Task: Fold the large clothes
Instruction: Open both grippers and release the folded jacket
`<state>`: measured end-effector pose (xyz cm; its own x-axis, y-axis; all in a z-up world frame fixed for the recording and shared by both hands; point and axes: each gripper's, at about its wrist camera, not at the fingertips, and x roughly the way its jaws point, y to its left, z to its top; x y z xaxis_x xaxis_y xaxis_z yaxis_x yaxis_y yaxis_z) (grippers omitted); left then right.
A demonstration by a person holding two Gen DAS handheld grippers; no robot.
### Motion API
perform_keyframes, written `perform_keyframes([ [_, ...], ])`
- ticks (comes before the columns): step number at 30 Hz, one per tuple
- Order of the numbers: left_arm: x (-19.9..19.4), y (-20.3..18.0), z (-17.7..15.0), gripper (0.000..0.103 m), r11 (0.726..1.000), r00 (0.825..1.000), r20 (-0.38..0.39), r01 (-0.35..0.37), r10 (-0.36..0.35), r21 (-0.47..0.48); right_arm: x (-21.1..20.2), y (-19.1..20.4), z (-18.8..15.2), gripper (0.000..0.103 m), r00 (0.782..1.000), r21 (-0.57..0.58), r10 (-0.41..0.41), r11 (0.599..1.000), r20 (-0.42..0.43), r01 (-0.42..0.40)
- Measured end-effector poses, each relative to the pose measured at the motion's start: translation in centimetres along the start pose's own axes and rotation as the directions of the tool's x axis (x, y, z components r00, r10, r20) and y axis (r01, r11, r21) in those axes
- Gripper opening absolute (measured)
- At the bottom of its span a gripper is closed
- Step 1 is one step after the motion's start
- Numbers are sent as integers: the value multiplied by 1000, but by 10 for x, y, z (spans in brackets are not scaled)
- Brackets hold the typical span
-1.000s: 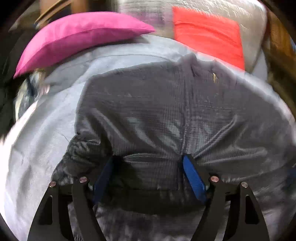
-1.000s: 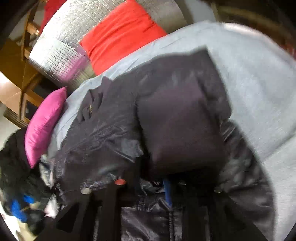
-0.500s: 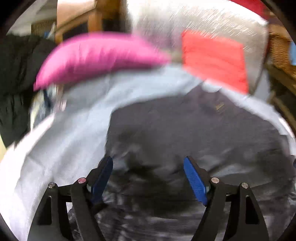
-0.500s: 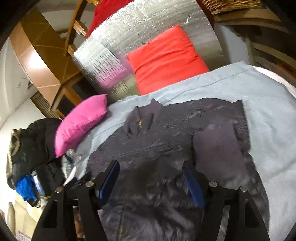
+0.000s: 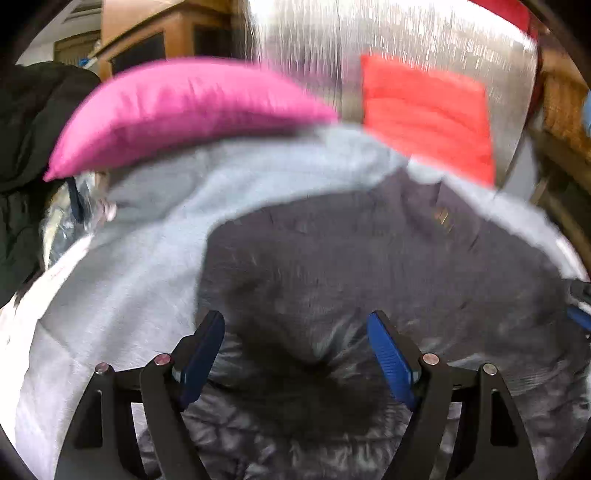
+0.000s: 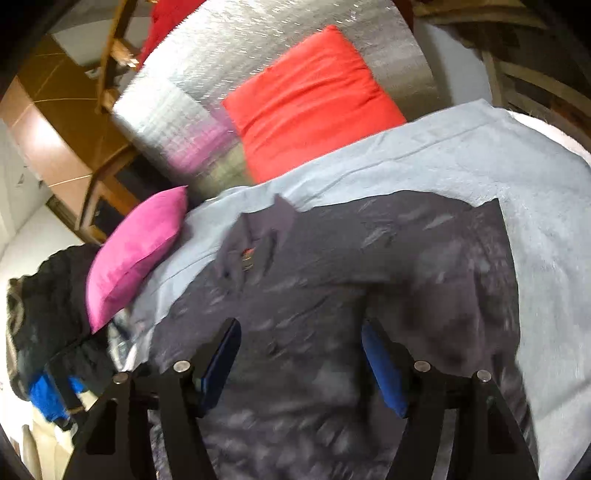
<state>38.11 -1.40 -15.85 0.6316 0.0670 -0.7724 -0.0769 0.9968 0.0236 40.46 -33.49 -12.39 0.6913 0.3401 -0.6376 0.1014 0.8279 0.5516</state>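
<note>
A dark grey quilted jacket (image 5: 369,266) lies spread on a light grey sheet (image 5: 122,280), collar toward the pillows, with a sleeve folded in over its right side (image 6: 454,317). My left gripper (image 5: 295,347) is open and empty, held above the jacket's lower left part. My right gripper (image 6: 301,358) is open and empty above the jacket (image 6: 332,288), lower middle. The right gripper's blue pad shows at the right edge of the left wrist view (image 5: 578,317).
A pink pillow (image 5: 177,110) and a red pillow (image 5: 428,114) lie at the bed's head against a silver quilted backrest (image 6: 258,62). Dark clothes (image 6: 40,306) are piled off the bed's left side. Wooden furniture (image 5: 155,33) stands behind.
Both grippers let go of the jacket, opened and drew back and up from it. The sleeve now lies folded over the jacket's right side.
</note>
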Motion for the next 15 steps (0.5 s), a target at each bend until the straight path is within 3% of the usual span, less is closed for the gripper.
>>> perform_keyframes([
  [1, 12, -1, -3, 83, 1000, 999, -43, 1, -1, 4, 14, -13, 0, 72, 999, 29, -24, 999, -35, 25],
  [3, 16, 0, -7, 92, 1000, 1000, -1, -25, 25, -1, 22, -24, -4, 72, 999, 36, 4, 999, -34, -2],
  [8, 2, 19, -5, 91, 999, 999, -15, 39, -40, -36, 1, -15, -3, 72, 999, 26, 29, 999, -23, -28],
  [12, -51, 51, -30, 91, 999, 994, 99, 44, -46, 25, -56, -29, -28, 73, 998, 19, 62, 998, 21, -62],
  [15, -86, 85, -63, 91, 998, 992, 118, 48, -51, 30, -108, -51, -62, 77, 998, 32, 47, 998, 42, -49],
])
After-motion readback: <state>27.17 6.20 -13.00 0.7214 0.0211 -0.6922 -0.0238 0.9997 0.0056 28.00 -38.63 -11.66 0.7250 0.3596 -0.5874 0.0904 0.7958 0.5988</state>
